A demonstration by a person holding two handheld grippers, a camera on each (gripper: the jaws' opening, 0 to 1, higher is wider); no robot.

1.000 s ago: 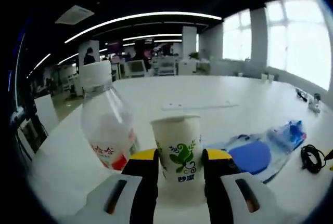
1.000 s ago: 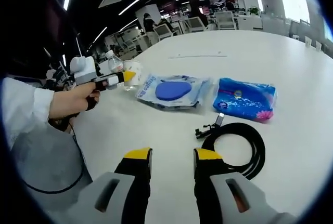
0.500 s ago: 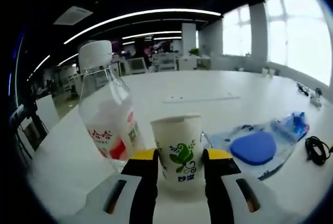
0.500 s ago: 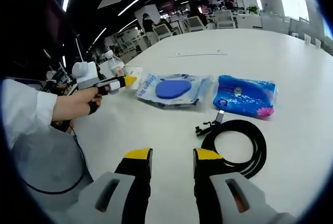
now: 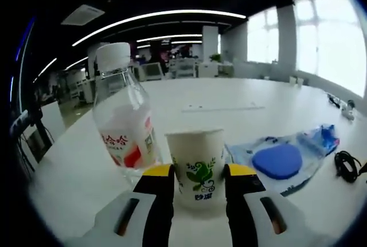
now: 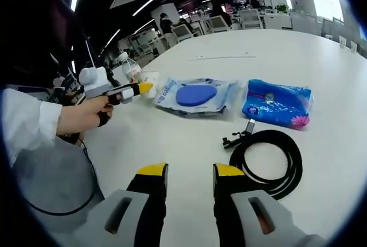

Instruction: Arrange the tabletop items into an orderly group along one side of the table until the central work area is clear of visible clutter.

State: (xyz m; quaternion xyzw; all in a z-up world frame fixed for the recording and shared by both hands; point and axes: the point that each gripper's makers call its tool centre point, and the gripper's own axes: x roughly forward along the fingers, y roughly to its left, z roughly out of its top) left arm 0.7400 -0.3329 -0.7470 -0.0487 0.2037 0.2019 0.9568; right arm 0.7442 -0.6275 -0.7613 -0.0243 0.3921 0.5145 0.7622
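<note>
My left gripper [image 5: 198,172] is shut on a white paper cup [image 5: 197,164] printed with green leaves, held upright just off the white table [image 5: 229,95]. A clear bottle [image 5: 125,118] with a white cap and red label stands right beside the cup, on its left. In the right gripper view a hand holds the left gripper [image 6: 143,88], with the cup [image 6: 148,79] next to the bottle [image 6: 128,66]. My right gripper [image 6: 188,172] is open over bare table, with nothing between its yellow-tipped fingers.
A clear packet holding a blue oval pad [image 6: 198,94] lies mid-table, a blue printed pack [image 6: 278,103] to its right. A coiled black cable [image 6: 269,155] lies just ahead of the right gripper. A person's sleeve [image 6: 26,124] is at the left. Office chairs stand beyond the table.
The left gripper has carried the cup closer to the bottle, which now looms larger beside it. The right gripper's view has shifted slightly; its fingers remain apart.
</note>
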